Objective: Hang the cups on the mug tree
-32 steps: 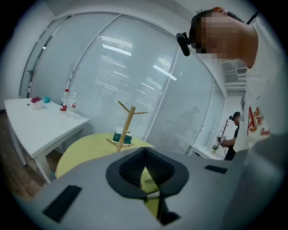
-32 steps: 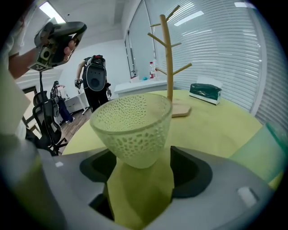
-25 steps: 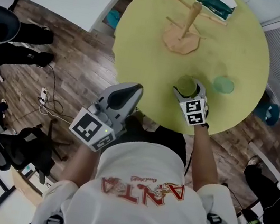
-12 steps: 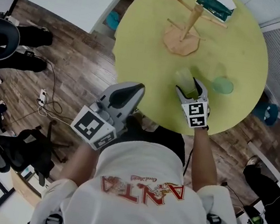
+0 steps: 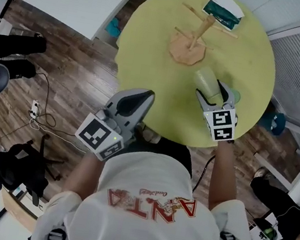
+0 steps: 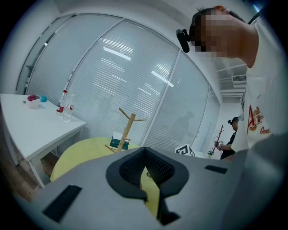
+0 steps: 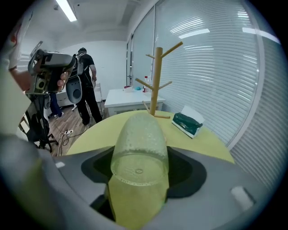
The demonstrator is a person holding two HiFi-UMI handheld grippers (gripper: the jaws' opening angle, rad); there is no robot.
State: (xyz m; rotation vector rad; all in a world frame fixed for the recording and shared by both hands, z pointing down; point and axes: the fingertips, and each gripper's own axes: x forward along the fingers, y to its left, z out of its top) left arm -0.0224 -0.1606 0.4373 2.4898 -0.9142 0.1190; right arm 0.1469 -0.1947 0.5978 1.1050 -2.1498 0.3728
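Clear pebbled plastic: the cup (image 5: 206, 79) sits clamped between the jaws of the right gripper (image 5: 212, 93), tipped on its side, base toward that gripper's camera. A second ago it stood on the yellow table (image 5: 149, 59) with the jaws loose around it; now it is lifted clear. Grasp looks done, with the carry to the mug tree (image 5: 197, 30) likely next. Tree pegs are bare. A second, greenish cup (image 5: 235, 95) rests just beside the right gripper. Left gripper (image 5: 142, 99) is off the table edge, jaws nearly together, empty.

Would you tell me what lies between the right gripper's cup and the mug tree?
Only bare yellow table; the head view shows nothing between the cup and the mug tree.
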